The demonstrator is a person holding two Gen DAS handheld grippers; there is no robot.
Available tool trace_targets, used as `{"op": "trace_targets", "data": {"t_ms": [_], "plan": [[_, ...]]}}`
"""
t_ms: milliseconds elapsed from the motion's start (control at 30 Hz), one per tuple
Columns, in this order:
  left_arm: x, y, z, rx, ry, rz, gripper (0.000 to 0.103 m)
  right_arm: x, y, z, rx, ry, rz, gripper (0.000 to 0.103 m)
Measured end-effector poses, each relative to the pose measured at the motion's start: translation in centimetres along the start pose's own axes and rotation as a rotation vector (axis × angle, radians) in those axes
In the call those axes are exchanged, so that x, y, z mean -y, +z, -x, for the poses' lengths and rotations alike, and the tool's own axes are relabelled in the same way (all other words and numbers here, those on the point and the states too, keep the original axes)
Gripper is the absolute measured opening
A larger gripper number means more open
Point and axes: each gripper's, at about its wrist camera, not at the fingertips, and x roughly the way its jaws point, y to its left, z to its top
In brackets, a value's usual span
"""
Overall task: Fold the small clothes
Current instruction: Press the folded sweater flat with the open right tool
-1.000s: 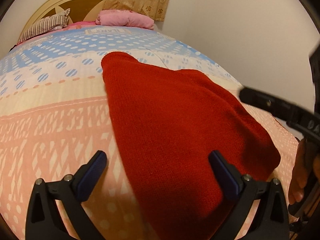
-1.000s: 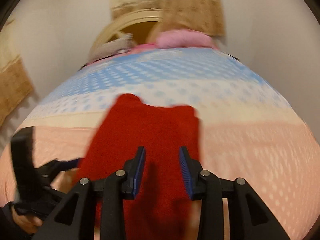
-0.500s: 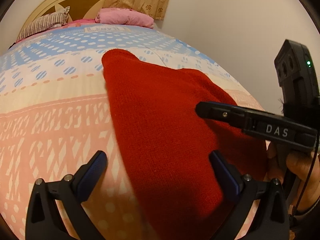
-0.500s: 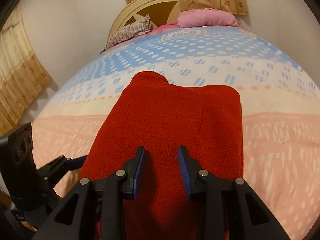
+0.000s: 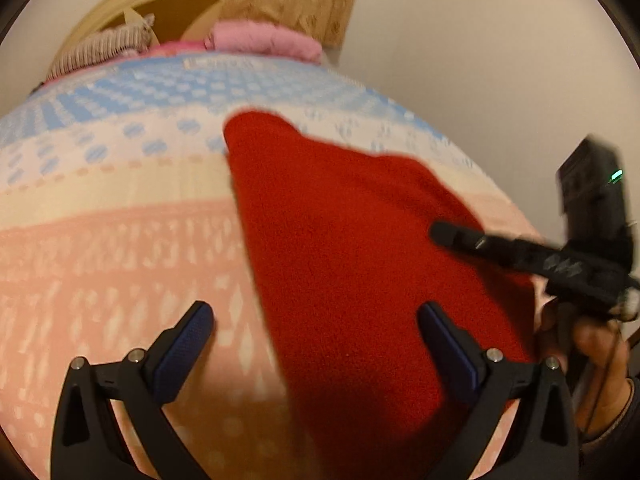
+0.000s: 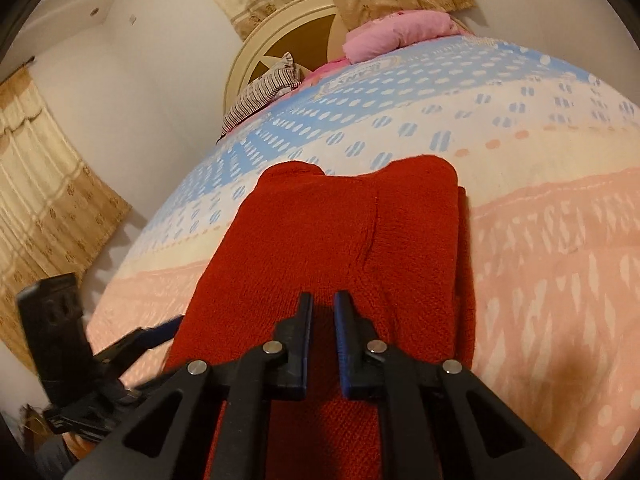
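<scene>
a: what's the right hand-held gripper (image 6: 323, 300) doing?
b: its jaws have just been closing and now stand nearly together, a narrow slit between the blue pads, low over the near end of the red knit garment (image 6: 340, 240). i can't tell if any cloth is pinched between them.
a: and the left hand-held gripper (image 5: 316, 312)?
b: spread wide, nothing in it. one pad hangs over the bedspread (image 5: 100, 240), the other over the red knit, with the garment's left edge running between them.
a: where does the garment lie?
b: flat on the bed, folded lengthwise, its far end reaching the white-and-blue dotted band and the rest on the pink band.
a: beyond that?
b: a pink pillow (image 6: 400, 32) and a striped pillow (image 6: 260, 96) by the round headboard (image 6: 280, 36), tan curtains (image 6: 48, 200) on the wall.
</scene>
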Motion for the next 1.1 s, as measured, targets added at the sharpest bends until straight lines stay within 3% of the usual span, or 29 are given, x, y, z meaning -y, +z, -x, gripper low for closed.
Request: {"op": "trace_targets", "data": {"t_ms": [167,233,367,467,567,733,833,1100], "plan": [[-0.2,-0.2,0.3,0.011,-0.011,0.025,0.103,-1.4,0.6,1.5,0.045,-0.032,0.05,0.024],[-0.2,-0.2,0.4,0.01,-0.012,0.028,0.103,-0.9,0.9,0.9,0.016,-0.098,0.038,0.025],[-0.7,-0.3,0.2,-0.012,-0.036,0.058,0.103,0.9,1.3,1.5,0.015,-0.024,-0.02,0.025],[-0.2,-0.3,-0.1,-0.021,-0.013,0.041,0.103,1.9,1.7,2.5,0.021,-0.073,-0.015,0.052],[-0.3,-0.3,-0.2,-0.023,-0.016,0.042,0.103,3.2,2.4,2.6,0.02,-0.108,-0.031,0.06],[-0.4,-0.3,-0.2,-0.022,-0.021,0.046,0.103,6.2,3.1,0.5,-0.051,-0.101,-0.111,0.06],[-0.3,-0.3,-0.2,-0.022,-0.021,0.044,0.103,7.6,3.3,-0.4,-0.071,-0.054,-0.165,0.06],[-0.4,-0.2,-0.2,-0.021,-0.035,0.052,0.103,7.8,4.3,-2.4,-0.089,0.023,-0.144,0.06]]}}
